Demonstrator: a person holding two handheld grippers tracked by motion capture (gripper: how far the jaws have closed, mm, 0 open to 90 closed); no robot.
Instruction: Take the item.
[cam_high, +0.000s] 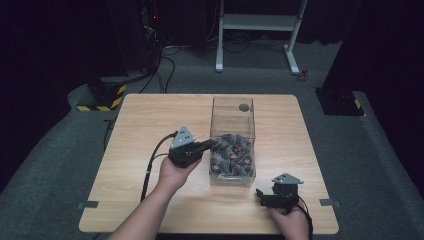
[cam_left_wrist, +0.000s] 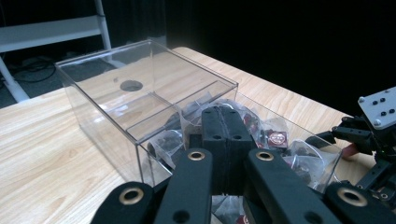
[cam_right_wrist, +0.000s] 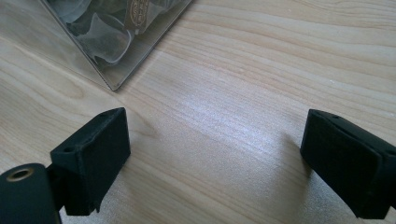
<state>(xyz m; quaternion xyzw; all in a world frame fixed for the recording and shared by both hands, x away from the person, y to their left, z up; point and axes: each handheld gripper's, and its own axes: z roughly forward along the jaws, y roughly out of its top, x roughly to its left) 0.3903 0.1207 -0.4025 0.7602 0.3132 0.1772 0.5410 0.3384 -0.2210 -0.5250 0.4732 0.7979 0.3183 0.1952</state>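
- Presently, the left gripper (cam_high: 212, 144) is seen at the near-left wall of the clear box (cam_high: 233, 107), its jaws pressed fully together over the heap of wrapped packets (cam_high: 232, 155); nothing is visibly pinched between the pads in the left gripper view.
- The packets (cam_left_wrist: 275, 140) are piled in the near half of the box (cam_left_wrist: 107, 88); the far half is bare apart from a dark round spot.
- Risk judged: with the jaws closed and empty, a lift from here would bring nothing out; reopening would be needed first.
- Risk judged: crinkly clear wrappers are likely to slip or to come up in a clump, so more than one packet could be dragged over the rim.
- Risk judged: the box is light-looking and unrestrained; a push from the gripper against its wall could slide or tip it across the table (cam_high: 150, 115).
- The right gripper (cam_high: 261, 196) is held low near the near-right corner of the box, jaws spread wide with only bare wood (cam_right_wrist: 219, 116) between them; the box corner (cam_right_wrist: 114, 84) lies just ahead of it.
- The box's upright walls stand in the way of any sideways approach; entry is possible from above alone.
- The left gripper's cable (cam_high: 150, 165) trails across the table and could snag on a pull-back.
- Beyond the table, a white frame (cam_high: 260, 22) and a striped base (cam_high: 102, 97) stand well apart, not obstructing.
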